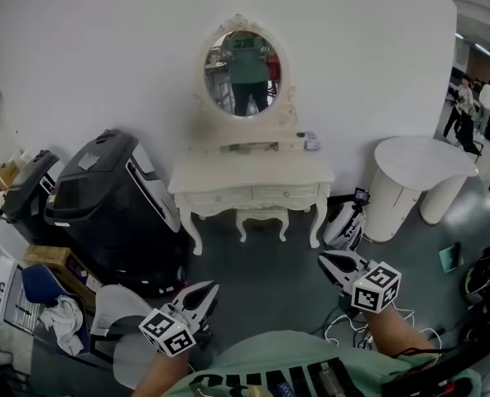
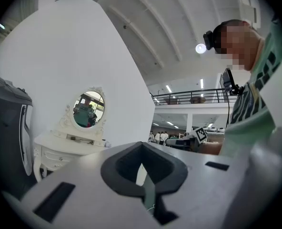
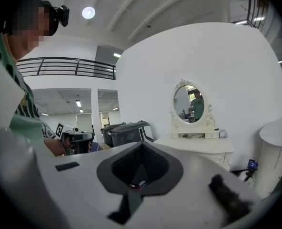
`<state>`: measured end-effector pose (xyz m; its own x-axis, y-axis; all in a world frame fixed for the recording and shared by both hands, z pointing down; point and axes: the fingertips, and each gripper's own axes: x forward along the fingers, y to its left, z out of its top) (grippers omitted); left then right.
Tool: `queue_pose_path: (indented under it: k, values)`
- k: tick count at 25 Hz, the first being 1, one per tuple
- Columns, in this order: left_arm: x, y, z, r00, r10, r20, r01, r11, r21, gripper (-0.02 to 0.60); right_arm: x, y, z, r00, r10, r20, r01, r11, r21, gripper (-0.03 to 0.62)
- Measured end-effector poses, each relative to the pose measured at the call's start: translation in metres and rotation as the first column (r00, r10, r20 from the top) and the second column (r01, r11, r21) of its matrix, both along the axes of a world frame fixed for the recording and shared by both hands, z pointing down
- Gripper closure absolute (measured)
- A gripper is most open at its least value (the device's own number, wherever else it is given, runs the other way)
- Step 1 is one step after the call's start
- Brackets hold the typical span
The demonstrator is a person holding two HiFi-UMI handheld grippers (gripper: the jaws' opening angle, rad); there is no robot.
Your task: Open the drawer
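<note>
White partition wall (image 1: pixel 104 56), backdrop to the scene. Large black case (image 1: pixel 112 201) stands against it, left of the cream dressing table (image 1: pixel 253 176), which carries an oval mirror (image 1: pixel 245 69). A white pedestal table (image 1: pixel 419 168) stands to the right. Two drawers (image 1: pixel 224 198) sit side by side under the dressing-table top, both fronts flush with the frame and therefore closed. Left gripper (image 1: pixel 208 290) and right gripper (image 1: pixel 324 261) are held low in the foreground, well apart from the furniture, each with its jaws brought together on nothing. Judged progress: none. The approach across the floor, the grip on a drawer knob and the pull all remain.
</note>
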<state>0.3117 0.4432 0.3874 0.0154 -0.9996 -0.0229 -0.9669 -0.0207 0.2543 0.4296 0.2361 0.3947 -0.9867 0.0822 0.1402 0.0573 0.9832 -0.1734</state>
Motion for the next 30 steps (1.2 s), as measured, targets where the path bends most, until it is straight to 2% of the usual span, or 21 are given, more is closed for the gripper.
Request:
queue_pose_path:
  k: [5, 9, 17, 22, 26, 30]
  values:
    - [0.005, -0.012, -0.001, 1.0, 0.006, 0.002, -0.006, 1.0, -0.005, 0.58, 0.004, -0.014, 0.0, 1.0, 0.012, 0.015, -0.011, 0.998, -0.057, 0.583]
    - [0.016, -0.031, -0.002, 1.0, 0.014, 0.014, -0.014, 1.0, -0.011, 0.58, 0.014, -0.024, -0.001, 1.0, -0.012, 0.026, 0.013, 0.998, -0.054, 0.582]
    - [0.056, -0.078, -0.008, 0.999, 0.029, 0.027, -0.028, 0.999, -0.017, 0.58, 0.055, -0.067, -0.006, 0.998, -0.029, 0.051, 0.034, 0.995, -0.096, 0.582]
    - [0.085, -0.106, -0.003, 1.0, 0.016, 0.007, -0.016, 0.999, -0.03, 0.58, 0.08, -0.092, 0.002, 0.996, -0.066, 0.055, 0.072, 0.99, -0.12, 0.582]
    - [0.1, -0.123, 0.004, 1.0, 0.014, -0.004, -0.014, 0.998, -0.056, 0.58, 0.088, -0.111, 0.01, 0.995, -0.081, 0.057, 0.089, 0.985, -0.151, 0.582]
    - [0.1, -0.126, 0.009, 1.0, -0.001, -0.008, 0.001, 0.997, -0.072, 0.58, 0.083, -0.114, 0.017, 0.993, -0.107, 0.044, 0.113, 0.981, -0.158, 0.582]
